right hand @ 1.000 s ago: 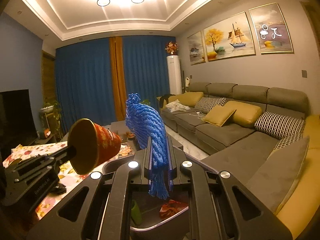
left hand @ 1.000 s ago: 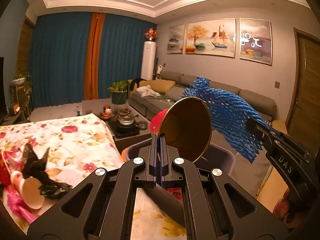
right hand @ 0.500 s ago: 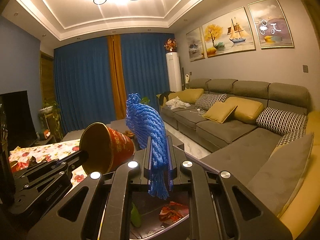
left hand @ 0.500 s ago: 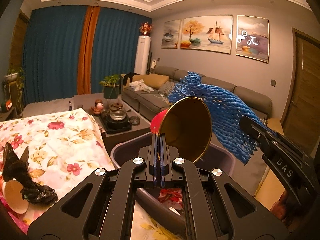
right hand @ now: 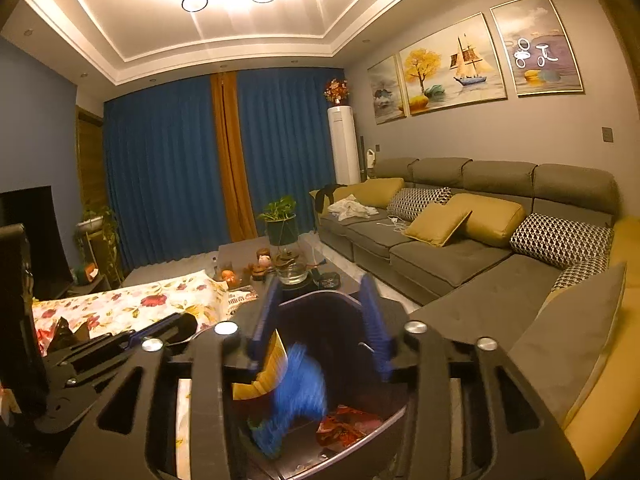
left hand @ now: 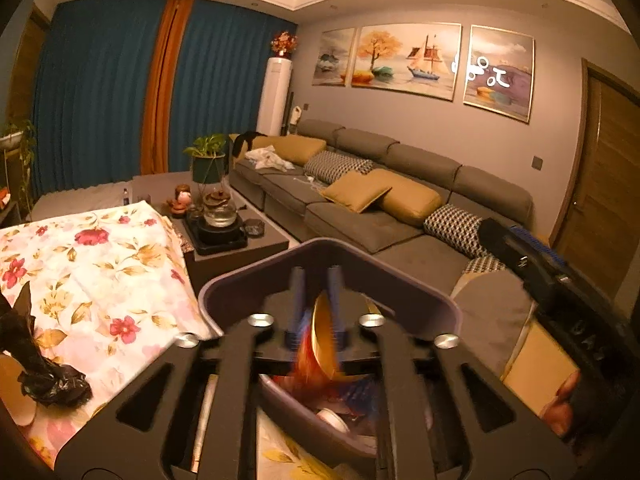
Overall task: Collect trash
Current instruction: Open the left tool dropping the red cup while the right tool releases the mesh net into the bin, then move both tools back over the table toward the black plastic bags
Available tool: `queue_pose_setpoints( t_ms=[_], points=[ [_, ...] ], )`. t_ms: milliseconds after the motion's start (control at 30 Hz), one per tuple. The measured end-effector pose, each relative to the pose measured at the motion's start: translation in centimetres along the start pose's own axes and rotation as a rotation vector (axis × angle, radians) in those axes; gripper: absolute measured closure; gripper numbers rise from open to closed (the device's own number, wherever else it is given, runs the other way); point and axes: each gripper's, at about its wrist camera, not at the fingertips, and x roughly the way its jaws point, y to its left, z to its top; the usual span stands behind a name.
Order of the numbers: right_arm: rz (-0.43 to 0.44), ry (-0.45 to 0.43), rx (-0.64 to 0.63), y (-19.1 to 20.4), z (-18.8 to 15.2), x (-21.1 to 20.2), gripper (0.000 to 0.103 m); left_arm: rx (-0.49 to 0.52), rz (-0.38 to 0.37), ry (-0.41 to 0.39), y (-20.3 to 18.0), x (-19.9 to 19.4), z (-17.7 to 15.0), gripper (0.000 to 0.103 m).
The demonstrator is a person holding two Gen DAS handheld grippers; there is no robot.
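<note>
Both tools stand parted above the purple bin, with trash blurred in the air beneath them.

The left tool (left hand: 316,276) has a narrow gap, and the red-and-gold paper cup (left hand: 320,344) sits just under its tips, inside the bin (left hand: 400,276). The right tool (right hand: 320,312) gapes wide; the blue mesh net (right hand: 296,392) is blurred below it in the bin (right hand: 320,298). To the left tool's left, black plastic scrap (left hand: 38,364) lies on the flowered desk (left hand: 100,264).
</note>
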Motion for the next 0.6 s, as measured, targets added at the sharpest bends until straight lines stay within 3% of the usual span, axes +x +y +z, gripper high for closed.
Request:
queue_pose_setpoints(
  t_ms=[100,200,267,400,600],
  points=[
    [0.005,-0.001,-0.003,0.1,0.0,-0.3,0.050,-0.029,0.022,-0.014,0.8,-0.7,-0.2,0.045],
    [0.016,0.000,-0.009,0.4,0.0,-0.7,0.040,-0.046,0.066,-0.040,1.5,-2.1,-0.2,0.026],
    [0.021,0.001,-0.019,0.8,-0.1,-1.0,0.034,-0.050,0.100,-0.059,1.9,-3.3,-0.3,0.018],
    [0.040,0.000,-0.042,1.5,-0.4,-1.8,0.027,-0.054,0.151,-0.068,2.6,-5.8,-0.6,0.011],
    [0.087,0.006,-0.047,3.4,-0.4,-2.7,0.021,-0.053,0.242,-0.099,4.3,-10.5,-1.3,0.007]
  ],
)
